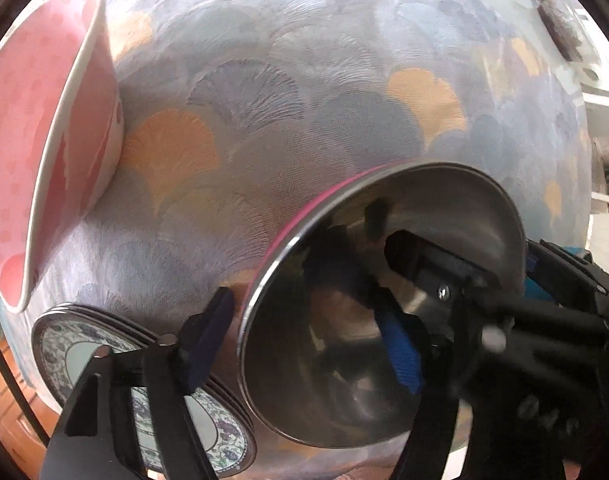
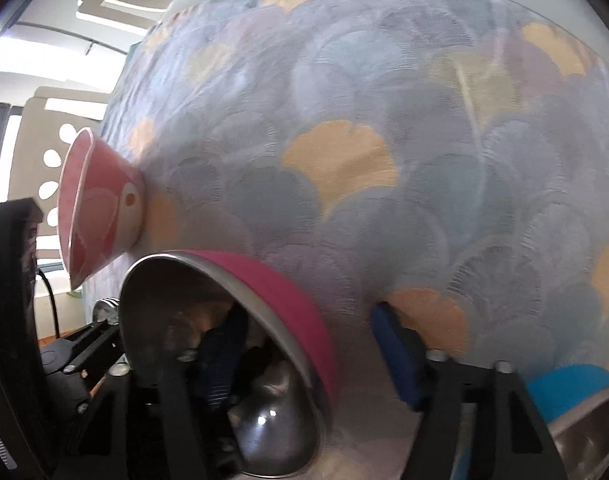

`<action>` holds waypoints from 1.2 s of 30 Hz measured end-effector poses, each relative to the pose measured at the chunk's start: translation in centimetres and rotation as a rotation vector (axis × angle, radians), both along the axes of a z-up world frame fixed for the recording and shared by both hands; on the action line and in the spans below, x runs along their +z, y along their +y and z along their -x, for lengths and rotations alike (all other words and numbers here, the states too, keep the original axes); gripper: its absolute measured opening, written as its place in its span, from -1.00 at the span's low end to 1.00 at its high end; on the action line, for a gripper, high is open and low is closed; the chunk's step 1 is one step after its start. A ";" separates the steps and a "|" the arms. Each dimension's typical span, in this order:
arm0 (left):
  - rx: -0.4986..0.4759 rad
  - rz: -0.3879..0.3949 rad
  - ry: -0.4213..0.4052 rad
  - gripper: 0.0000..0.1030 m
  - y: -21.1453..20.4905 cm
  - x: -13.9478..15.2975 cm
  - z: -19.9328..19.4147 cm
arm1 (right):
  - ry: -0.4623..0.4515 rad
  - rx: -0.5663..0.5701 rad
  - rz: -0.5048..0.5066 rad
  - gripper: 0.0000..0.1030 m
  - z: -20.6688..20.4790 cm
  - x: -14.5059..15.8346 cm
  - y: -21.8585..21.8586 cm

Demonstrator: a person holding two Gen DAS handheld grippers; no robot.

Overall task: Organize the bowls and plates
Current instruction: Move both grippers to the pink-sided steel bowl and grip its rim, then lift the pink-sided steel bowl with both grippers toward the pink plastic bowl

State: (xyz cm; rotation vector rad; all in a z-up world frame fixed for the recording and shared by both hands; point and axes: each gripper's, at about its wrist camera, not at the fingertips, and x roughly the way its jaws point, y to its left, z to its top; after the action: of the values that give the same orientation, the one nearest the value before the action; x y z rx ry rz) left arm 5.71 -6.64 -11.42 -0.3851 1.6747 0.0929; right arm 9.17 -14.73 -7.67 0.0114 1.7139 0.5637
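Left gripper (image 1: 304,312) and right gripper (image 2: 304,324) straddle opposite sides of the steel bowl (image 1: 444,200), 1 finger inside each, jaws spread, not pinching; the bowl rests on the tablecloth (image 1: 304,120) directly below.

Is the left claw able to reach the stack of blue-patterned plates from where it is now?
Probably yes. The stack of blue-patterned plates lies just under the left claw, with nothing on top; the pink-sided steel bowl, straddled by both claws, must be let go first.

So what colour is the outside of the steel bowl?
Magenta pink outside the steel bowl, clearest in the right wrist view.
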 end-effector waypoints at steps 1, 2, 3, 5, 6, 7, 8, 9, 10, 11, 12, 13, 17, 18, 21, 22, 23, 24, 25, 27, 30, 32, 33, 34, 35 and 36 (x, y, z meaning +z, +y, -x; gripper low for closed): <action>-0.019 0.002 -0.011 0.06 -0.2 0.2 -0.1 | 0.004 -0.015 0.001 0.01 -0.1 0.0 -0.3; -0.049 -0.002 -0.025 0.00 -0.6 0.5 -0.2 | 0.003 -0.031 0.010 -0.10 -0.2 0.0 -0.6; -0.068 -0.010 -0.032 -0.01 -0.8 0.6 -0.3 | 0.007 -0.043 0.009 -0.19 -0.2 0.1 -0.9; -0.092 0.001 -0.040 -0.03 -0.9 0.7 -0.4 | 0.022 -0.067 -0.006 -0.42 -0.1 0.1 -1.1; -0.101 0.007 -0.045 -0.03 -0.8 0.8 -0.4 | 0.033 -0.080 -0.016 -0.46 0.0 0.2 -1.3; -0.110 0.013 -0.049 -0.04 -0.8 1.0 -0.4 | 0.038 -0.091 -0.016 -0.46 0.2 0.2 -1.4; -0.122 0.019 -0.054 -0.04 -0.8 1.1 -0.4 | 0.032 -0.094 -0.008 -0.46 0.3 0.4 -1.5; -0.131 0.023 -0.061 -0.04 -0.9 1.3 -0.4 | 0.027 -0.099 -0.004 -0.46 0.5 0.7 -1.7; -0.140 0.026 -0.069 -0.04 -0.9 1.5 -0.3 | 0.021 -0.103 0.003 -0.46 0.7 1.0 -1.7; -0.151 0.032 -0.077 -0.04 -0.9 1.8 -0.3 | 0.017 -0.105 0.007 -0.46 0.9 1.4 -1.5; -0.160 0.037 -0.081 -0.04 -1.0 2.1 -0.4 | 0.012 -0.109 0.011 -0.46 1.0 1.7 -1.5; -0.169 0.042 -0.083 -0.04 -1.0 2.3 -0.2 | 0.006 -0.114 0.014 -0.46 1.2 2.1 -1.6; -0.198 0.046 -0.098 -0.04 -1.4 3.6 -0.4 | -0.010 -0.146 0.020 -0.46 1.7 3.7 -2.5; -0.202 0.048 -0.100 -0.04 -1.5 3.9 -0.4 | -0.014 -0.155 0.021 -0.46 1.7 4.1 -2.6; -0.212 0.056 -0.114 -0.04 -1.5 5.1 -0.5 | -0.024 -0.176 0.021 -0.45 1.9 5.1 -2.9; -0.211 0.059 -0.115 -0.04 -1.7 5.4 -0.5 | -0.029 -0.181 0.021 -0.45 2.0 5.5 -3.1; -0.206 0.066 -0.116 -0.04 -1.6 5.7 -0.4 | -0.032 -0.183 0.022 -0.45 1.9 5.7 -2.9; -0.202 0.072 -0.118 -0.04 -1.6 5.9 -0.2 | -0.038 -0.186 0.023 -0.44 2.0 6.0 -2.8; -0.200 0.076 -0.118 -0.04 -1.5 6.1 -0.2 | -0.047 -0.186 0.025 -0.44 2.1 6.3 -2.7; -0.200 0.074 -0.125 -0.04 -1.3 6.9 -0.4 | -0.060 -0.185 0.030 -0.44 2.2 6.8 -2.2; -0.199 0.063 -0.130 -0.04 -0.1 7.4 0.7 | -0.063 -0.192 0.021 -0.44 2.7 7.7 -1.6; -0.202 0.052 -0.135 -0.04 0.4 7.9 1.0 | -0.067 -0.188 0.013 -0.43 3.0 8.4 -1.1; -0.203 0.048 -0.140 -0.04 0.6 8.2 1.1 | -0.067 -0.190 0.008 -0.43 3.1 8.7 -0.9; -0.203 0.050 -0.149 -0.04 0.8 8.6 1.4 | -0.072 -0.188 0.005 -0.43 3.2 9.1 -0.6; -0.203 0.054 -0.154 -0.04 0.7 8.8 1.4 | -0.086 -0.181 0.007 -0.43 3.3 9.8 -0.3; -0.203 0.059 -0.160 -0.04 0.9 9.1 1.4 | -0.101 -0.180 0.008 -0.41 3.3 10.4 -0.1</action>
State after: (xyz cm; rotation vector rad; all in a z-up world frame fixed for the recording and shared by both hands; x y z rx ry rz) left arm 4.28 -5.75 -2.35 -0.2579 1.5511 -0.1347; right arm 5.88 -14.81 2.74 0.1281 1.5979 0.4174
